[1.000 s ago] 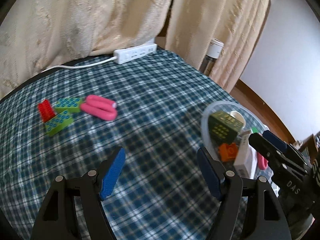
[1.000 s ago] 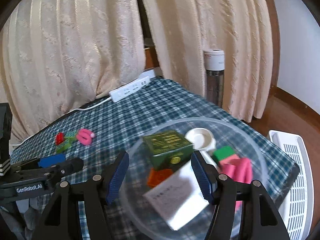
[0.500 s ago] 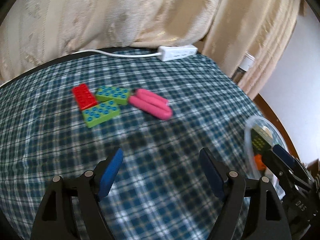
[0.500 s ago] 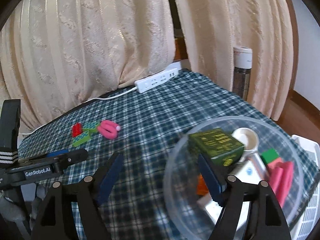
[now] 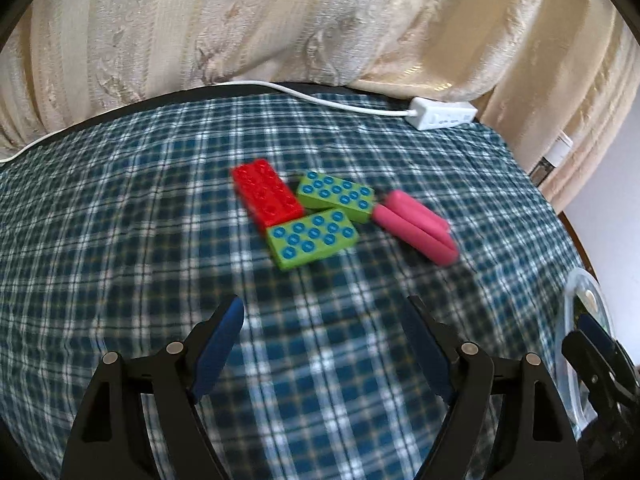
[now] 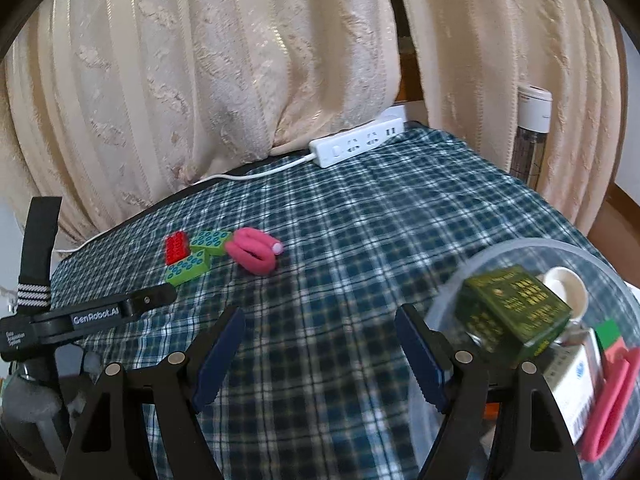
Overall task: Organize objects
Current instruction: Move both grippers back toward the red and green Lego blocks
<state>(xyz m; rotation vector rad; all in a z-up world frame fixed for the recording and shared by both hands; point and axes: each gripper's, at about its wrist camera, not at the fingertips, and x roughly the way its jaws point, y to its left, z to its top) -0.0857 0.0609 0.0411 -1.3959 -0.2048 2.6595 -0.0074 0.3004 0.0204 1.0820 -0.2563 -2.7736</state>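
A red brick (image 5: 266, 194), two green bricks with blue studs (image 5: 312, 238) (image 5: 336, 196) and a pink foam curler (image 5: 416, 228) lie together on the checked cloth. My left gripper (image 5: 324, 332) is open and empty, just short of them. They also show far off in the right wrist view (image 6: 188, 268). My right gripper (image 6: 320, 344) is open and empty, left of the clear plastic bowl (image 6: 532, 246). The bowl holds a green box (image 6: 512, 312), a white cup (image 6: 566, 288), a white box, a pink curler (image 6: 608, 396) and small bricks.
A white power strip (image 6: 356, 142) with its cable lies at the table's far edge under cream curtains (image 6: 200, 60). A bottle with a white cap (image 6: 532, 132) stands beyond the right edge. The bowl's rim (image 5: 576, 292) shows at the right of the left wrist view.
My left gripper has swung left from the bowl toward the bricks and curler, which are now closer and centred. My right gripper has drawn back left, off the bowl.
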